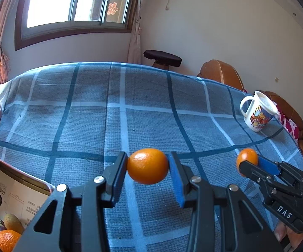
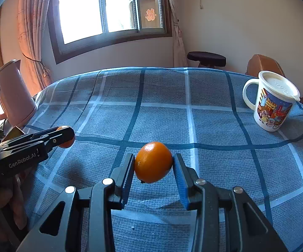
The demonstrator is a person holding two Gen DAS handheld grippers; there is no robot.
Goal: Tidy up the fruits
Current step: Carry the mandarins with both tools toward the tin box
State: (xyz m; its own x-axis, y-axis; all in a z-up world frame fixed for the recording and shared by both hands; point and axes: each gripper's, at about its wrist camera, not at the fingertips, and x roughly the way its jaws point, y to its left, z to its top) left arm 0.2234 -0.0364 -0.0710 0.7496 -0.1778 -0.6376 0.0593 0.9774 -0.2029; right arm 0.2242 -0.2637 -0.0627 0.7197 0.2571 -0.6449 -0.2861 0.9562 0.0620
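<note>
**Two grippers, two oranges above the checked cloth**

The left gripper [image 1: 147, 166] pinches a small round orange fruit [image 1: 147, 166] between its black and blue-padded fingers, holding it clear of the blue plaid tablecloth [image 1: 92, 113]. To its right, the right gripper [image 2: 154, 162] clamps a second small orange fruit [image 2: 154, 162] in the same way, also lifted off the cloth; in the left wrist view that fruit shows at the tip of the other tool. The two grippers hang side by side, apart from each other.

At the lower left of the left wrist view stands an open brown cardboard box [image 1: 14, 187], with another orange [image 1: 7, 240], a yellowish-green fruit [image 1: 13, 222] and a dark, purplish item inside, too blurred to name.

A white lidded mug with a cartoon print [image 2: 272, 103] stands on the cloth at the right, well apart from both fruits. A pale pink kettle [image 2: 14, 92] stands at the left edge.
</note>
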